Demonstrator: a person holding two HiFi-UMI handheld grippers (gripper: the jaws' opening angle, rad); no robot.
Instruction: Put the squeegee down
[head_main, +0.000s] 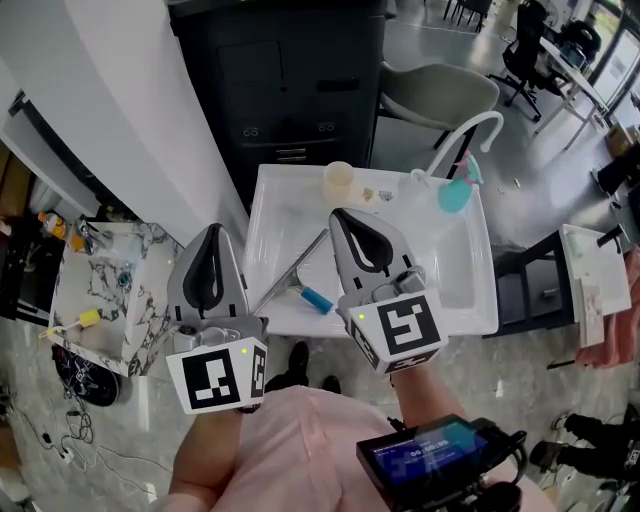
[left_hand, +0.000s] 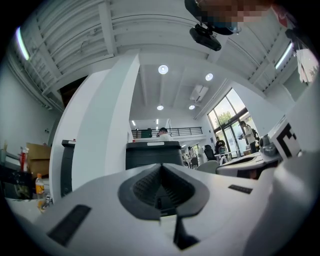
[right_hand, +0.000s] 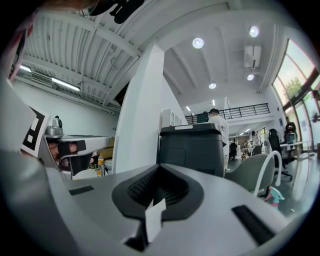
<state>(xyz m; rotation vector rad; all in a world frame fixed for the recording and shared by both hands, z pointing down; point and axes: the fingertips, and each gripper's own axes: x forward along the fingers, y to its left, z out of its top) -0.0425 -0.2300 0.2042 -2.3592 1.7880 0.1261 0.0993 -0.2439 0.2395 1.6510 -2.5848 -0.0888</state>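
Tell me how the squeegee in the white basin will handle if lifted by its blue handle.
The squeegee looks thin and probably light. Its long blade stretches well past the short blue handle, so it may swing or tilt in a grip. Lying flat in the basin, it is unlikely to roll.

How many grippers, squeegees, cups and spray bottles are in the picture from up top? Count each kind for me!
grippers: 2 (left gripper, right gripper)
squeegee: 1
cup: 1
spray bottle: 1
Total: 5
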